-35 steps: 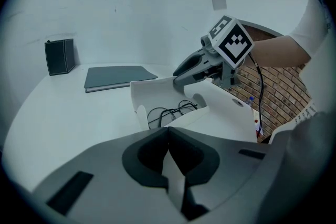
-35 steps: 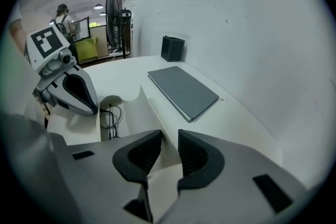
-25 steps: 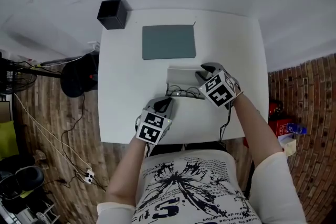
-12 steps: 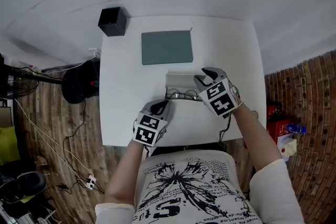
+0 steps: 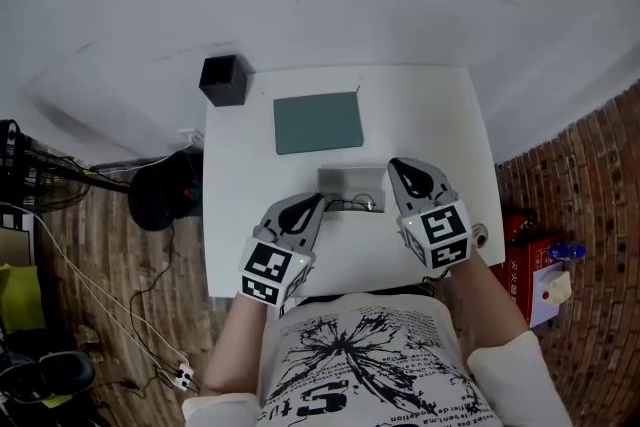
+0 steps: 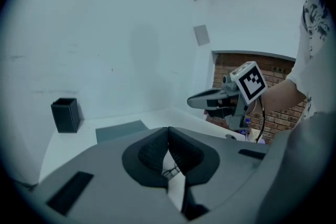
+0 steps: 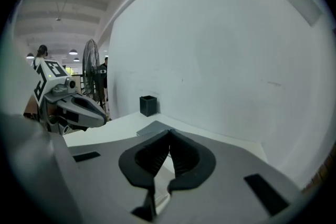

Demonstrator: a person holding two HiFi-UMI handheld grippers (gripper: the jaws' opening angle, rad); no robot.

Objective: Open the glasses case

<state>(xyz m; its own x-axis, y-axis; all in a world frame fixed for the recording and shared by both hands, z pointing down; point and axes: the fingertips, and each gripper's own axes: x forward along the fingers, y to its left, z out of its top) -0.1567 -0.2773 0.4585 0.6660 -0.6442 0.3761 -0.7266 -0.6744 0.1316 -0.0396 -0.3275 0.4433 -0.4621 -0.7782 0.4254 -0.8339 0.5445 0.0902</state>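
The glasses case (image 5: 351,181) lies open near the front of the white table (image 5: 440,125), its grey lid raised behind a pair of dark-framed glasses (image 5: 352,205). My left gripper (image 5: 312,203) hovers just left of the case, above the table's front, with its jaws shut and empty (image 6: 168,131). Just right of the case my right gripper (image 5: 398,166) is lifted too. Its jaws are pressed together with nothing between them (image 7: 169,136). Each gripper shows in the other's view, the right gripper (image 6: 195,102) and the left gripper (image 7: 100,115), both held in the air.
A grey-green mat (image 5: 318,122) lies behind the case. A black box (image 5: 223,80) stands at the table's back left corner, close to the white wall. A fan (image 7: 90,73) and cables are on the wooden floor to the left, a brick wall to the right.
Both grippers have risen off the table and drawn back from the case toward the person. The right gripper's jaws have left the case's right end and closed.
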